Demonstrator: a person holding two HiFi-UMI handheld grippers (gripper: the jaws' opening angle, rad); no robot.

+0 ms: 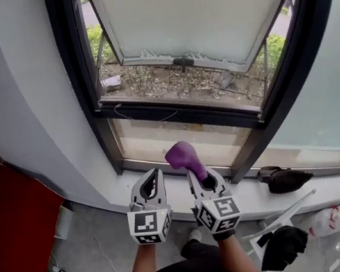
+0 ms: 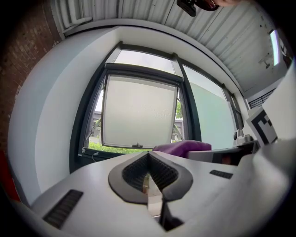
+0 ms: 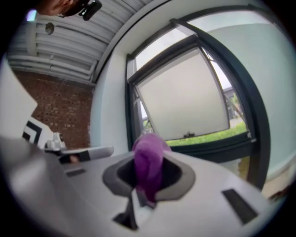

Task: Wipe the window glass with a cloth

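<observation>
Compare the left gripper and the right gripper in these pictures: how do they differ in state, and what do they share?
The right gripper is shut on a purple cloth, while the left gripper holds nothing. The left gripper's jaws meet pad to pad, whereas the right gripper's jaws are kept slightly apart by the bunched cloth, which sticks out beyond their tips. Both are grey, carry a marker cube, and are held side by side pointing toward the open window.

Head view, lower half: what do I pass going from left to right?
Red panel → left tool, shut and empty → right tool, shut on the purple cloth → black pouch → white bottle.
</observation>
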